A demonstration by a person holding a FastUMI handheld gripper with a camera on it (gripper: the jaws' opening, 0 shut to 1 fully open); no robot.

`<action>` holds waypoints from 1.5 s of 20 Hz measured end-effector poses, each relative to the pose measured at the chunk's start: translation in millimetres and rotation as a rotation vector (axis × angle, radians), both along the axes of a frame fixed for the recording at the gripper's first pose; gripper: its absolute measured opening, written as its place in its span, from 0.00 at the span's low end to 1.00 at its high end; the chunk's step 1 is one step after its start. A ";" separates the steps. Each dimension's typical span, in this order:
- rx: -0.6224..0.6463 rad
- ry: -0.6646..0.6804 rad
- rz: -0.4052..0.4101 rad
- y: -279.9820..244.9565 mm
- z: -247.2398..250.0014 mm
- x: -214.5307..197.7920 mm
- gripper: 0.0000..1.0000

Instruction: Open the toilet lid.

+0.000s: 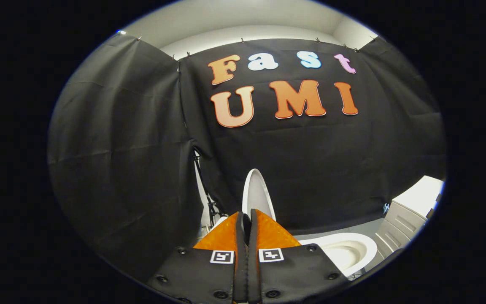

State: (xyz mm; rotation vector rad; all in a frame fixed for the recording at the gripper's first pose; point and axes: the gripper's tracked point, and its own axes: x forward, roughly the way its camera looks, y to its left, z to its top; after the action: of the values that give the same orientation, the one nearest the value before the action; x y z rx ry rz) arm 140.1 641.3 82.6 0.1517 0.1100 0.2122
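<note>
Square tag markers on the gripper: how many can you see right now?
2. One marker sits on one finger's base, the other marker on the other's, either side of the shut gripper, whose tips point at the raised toilet lid. None looks hidden.

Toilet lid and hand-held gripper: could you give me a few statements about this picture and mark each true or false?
1. The toilet lid stands raised, upright. True.
2. The hand-held gripper has its fingers spread wide apart. False: they are closed together, with only a narrow slit between them.
3. The toilet bowl is uncovered. True.
4. The lid lies behind a white cabinet. False: the cabinet stands off to the side, beyond the bowl.
5. The lid rises just beyond the fingertips. True.
</note>
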 end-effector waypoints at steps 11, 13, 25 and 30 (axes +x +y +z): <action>-0.035 0.011 0.064 56.8 -12.8 -3.4 0.08; -0.053 -0.004 0.033 47.6 -9.3 -2.5 0.08; 0.062 -0.097 0.171 41.4 48.4 -17.1 0.66; 0.044 -0.134 0.172 -0.7 67.7 -25.4 0.92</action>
State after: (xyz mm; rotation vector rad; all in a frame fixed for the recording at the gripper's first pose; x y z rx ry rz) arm 114.7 640.6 150.4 0.1716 -0.0151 0.3957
